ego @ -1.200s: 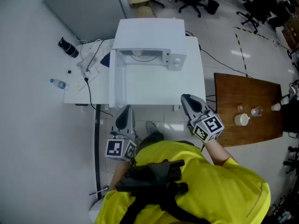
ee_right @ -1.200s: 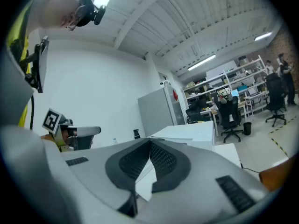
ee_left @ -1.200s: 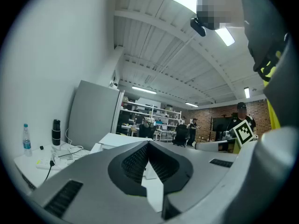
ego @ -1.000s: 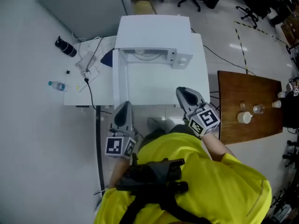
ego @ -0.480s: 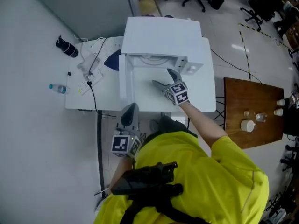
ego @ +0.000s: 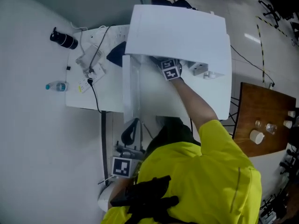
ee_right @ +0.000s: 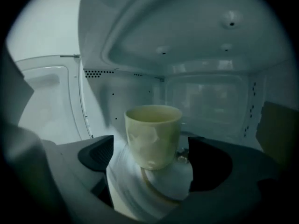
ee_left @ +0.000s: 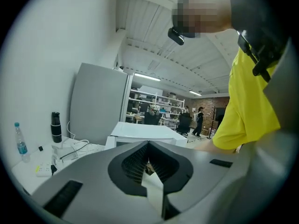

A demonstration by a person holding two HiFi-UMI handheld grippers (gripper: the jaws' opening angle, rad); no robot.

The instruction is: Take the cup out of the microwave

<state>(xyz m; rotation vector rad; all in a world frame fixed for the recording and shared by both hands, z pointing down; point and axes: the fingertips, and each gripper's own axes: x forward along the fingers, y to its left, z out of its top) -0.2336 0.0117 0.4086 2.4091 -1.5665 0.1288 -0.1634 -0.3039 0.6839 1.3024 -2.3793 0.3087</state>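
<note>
Cup (ee_right: 153, 134) dead centre in the right gripper view: pale, upright, sitting on the glass turntable (ee_right: 161, 192) inside the microwave (ego: 177, 29). The right gripper (ee_right: 154, 164) is reaching into the cavity. Its jaws are opening, standing wide on either side of the cup, and neither dark pad touches it. In the head view only that gripper's marker cube (ego: 171, 70) shows, at the mouth of the oven in the upper middle of the frame. The door (ego: 127, 92) is swung open to the left. The left gripper (ego: 130, 134) hangs low in the frame, near the person's yellow shirt (ego: 205, 171), its jaws together and holding nothing. A water bottle (ego: 56, 86) lies on the white table (ego: 84, 99) at the left.
</note>
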